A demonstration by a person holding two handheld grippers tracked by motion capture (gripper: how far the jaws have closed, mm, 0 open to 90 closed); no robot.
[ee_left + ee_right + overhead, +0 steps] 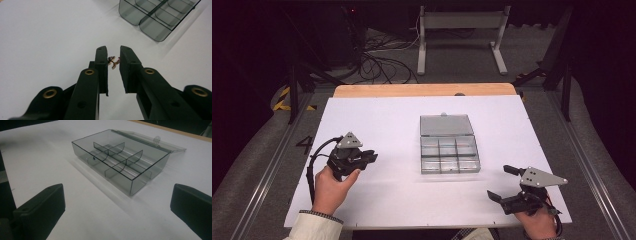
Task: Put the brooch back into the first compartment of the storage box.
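Observation:
A clear grey plastic organiser box (449, 154) with several compartments lies in the middle of the white table, lid (446, 125) folded back flat behind it. My left gripper (371, 157) hovers left of the box, held by a hand. In the left gripper view its jaws pinch a tiny copper-coloured metal piece (113, 61) between the pads, lifted off the sheet, with the box's corner (155, 17) at the upper right. My right gripper (503, 182) stands open near the front right edge. In the right gripper view its fingers (42, 206) are wide apart, with nothing between them, and the box (120, 160) lies ahead.
The white sheet (377, 120) covers a wooden table whose far edge (422, 90) shows. Beyond it are cables (377, 65) and a metal stand (462, 35) on the floor. A rail (272, 160) runs along the table's left side.

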